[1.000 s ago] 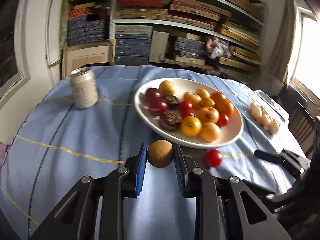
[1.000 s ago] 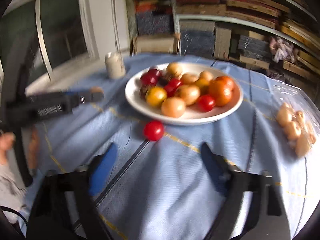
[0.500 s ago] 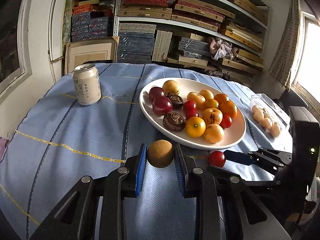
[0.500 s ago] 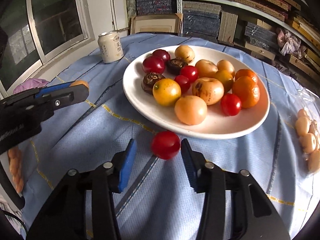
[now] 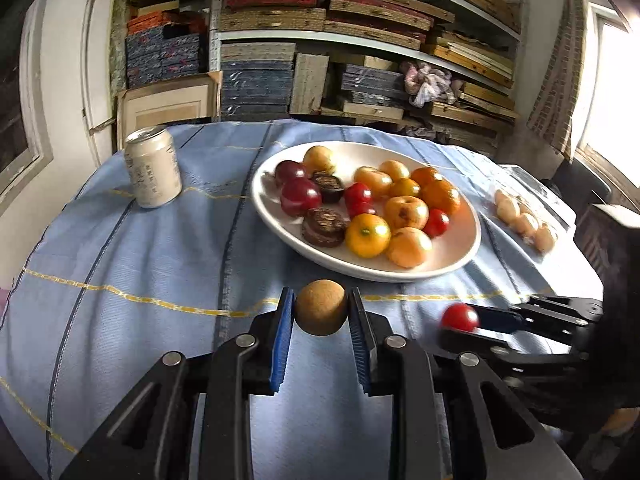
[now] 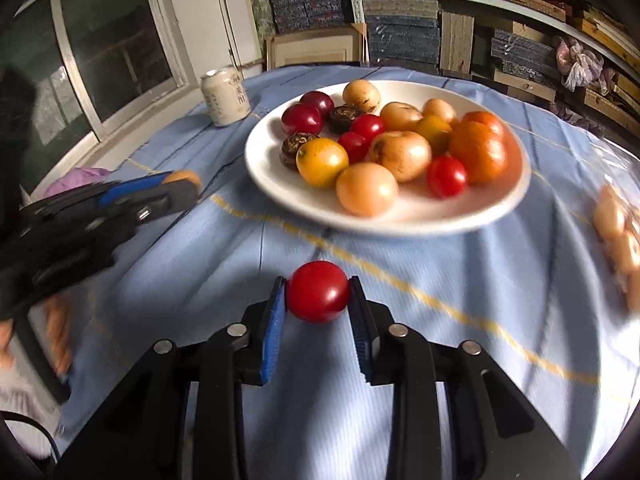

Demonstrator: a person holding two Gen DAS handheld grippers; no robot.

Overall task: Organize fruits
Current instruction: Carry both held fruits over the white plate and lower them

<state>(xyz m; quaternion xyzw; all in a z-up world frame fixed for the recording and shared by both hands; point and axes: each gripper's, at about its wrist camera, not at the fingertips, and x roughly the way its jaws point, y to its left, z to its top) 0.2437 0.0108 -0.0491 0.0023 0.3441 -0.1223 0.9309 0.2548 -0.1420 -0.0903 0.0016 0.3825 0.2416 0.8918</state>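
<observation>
A white plate (image 5: 460,256) (image 6: 264,184) on the blue cloth holds several red, yellow, orange and dark fruits. My left gripper (image 5: 321,314) is shut on a round brown fruit (image 5: 321,307), held just in front of the plate's near rim. My right gripper (image 6: 318,294) is shut on a red tomato (image 6: 318,291), also short of the plate. The left wrist view shows that tomato (image 5: 460,317) at the lower right, in the right gripper's tips. The left gripper appears at the left of the right wrist view, the brown fruit (image 6: 182,178) at its tip.
A pale drink can (image 5: 152,168) (image 6: 225,98) stands left of the plate. A clear bag of small pale fruits (image 5: 524,220) (image 6: 618,232) lies at the right. Shelves stacked with boards rise behind the table. A window is at the left in the right wrist view.
My right gripper came forward around the red tomato on the cloth and shut on it. My left gripper kept its hold on the brown fruit and stayed nearly still.
</observation>
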